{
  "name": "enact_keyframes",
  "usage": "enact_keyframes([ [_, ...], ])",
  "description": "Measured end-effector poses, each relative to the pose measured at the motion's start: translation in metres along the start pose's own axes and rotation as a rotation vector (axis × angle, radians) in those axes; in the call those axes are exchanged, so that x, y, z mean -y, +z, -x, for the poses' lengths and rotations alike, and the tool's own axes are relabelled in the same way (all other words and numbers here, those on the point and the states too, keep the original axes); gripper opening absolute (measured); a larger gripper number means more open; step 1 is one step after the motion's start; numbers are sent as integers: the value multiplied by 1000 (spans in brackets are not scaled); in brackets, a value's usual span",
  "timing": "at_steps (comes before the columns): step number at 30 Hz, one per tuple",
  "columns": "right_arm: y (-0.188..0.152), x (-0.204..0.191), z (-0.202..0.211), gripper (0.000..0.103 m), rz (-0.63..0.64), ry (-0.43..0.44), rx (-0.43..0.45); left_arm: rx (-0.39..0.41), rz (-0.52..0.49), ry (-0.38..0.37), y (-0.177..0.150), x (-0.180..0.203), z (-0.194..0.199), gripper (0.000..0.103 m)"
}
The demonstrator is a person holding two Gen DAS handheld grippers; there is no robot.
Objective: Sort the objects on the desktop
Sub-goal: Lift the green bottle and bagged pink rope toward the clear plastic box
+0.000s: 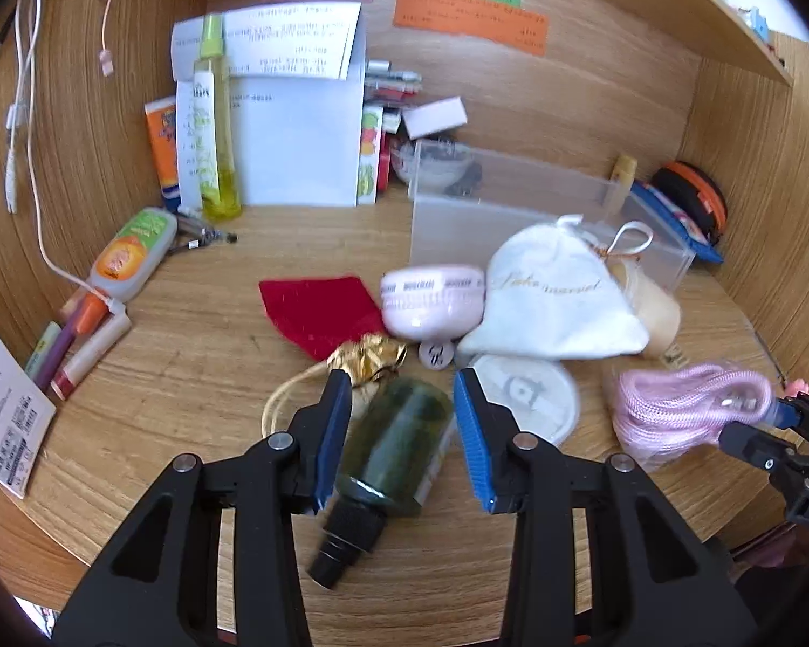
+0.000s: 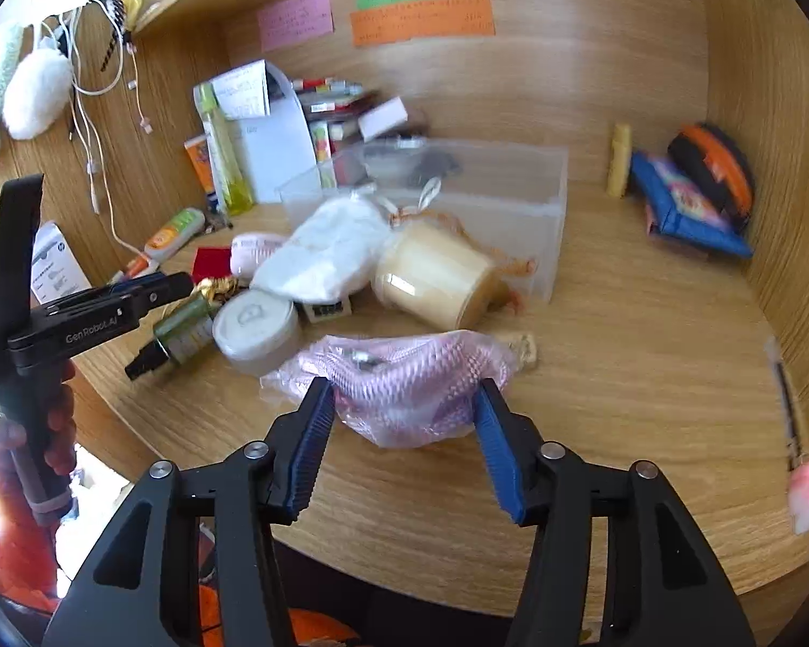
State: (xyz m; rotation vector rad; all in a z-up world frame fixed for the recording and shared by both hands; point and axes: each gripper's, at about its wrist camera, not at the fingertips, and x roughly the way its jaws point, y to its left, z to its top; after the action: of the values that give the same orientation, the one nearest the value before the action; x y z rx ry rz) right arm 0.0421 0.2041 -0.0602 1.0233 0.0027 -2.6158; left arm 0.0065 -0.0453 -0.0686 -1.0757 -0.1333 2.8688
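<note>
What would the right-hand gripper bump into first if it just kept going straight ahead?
Most likely the bagged pink cord: it lies on the desk between the open fingers of the right gripper, directly in line. Beyond it sits the cream-coloured jar, though depth is hard to judge here.

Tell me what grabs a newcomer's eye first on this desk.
The open left claw straddles a dark green bottle lying on its side at the desk's front edge, while the open right claw brackets a bagged pink cord bundle. Behind them lies a heap: a white drawstring pouch, a red cloth to its left, and a frosted plastic box farther back.
</note>
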Motion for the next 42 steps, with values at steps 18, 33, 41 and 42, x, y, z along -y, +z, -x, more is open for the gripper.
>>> enact_keyframes([
  [18, -1, -12, -60, 88, 28, -4, -130, -84, -18, 31, -18, -9, -27, 41],
  [33, -2, -12, -42, 55, 6, 30, -19, -22, 5, 30, -8, -6, -11, 41],
  [41, 6, -2, -4, 48, -11, 26, 58, 23, -8, -25, 5, 12, 4, 41],
  [42, 7, -1, -1, 48, -11, 26, 65, 26, -11, -31, 7, 15, 4, 41],
])
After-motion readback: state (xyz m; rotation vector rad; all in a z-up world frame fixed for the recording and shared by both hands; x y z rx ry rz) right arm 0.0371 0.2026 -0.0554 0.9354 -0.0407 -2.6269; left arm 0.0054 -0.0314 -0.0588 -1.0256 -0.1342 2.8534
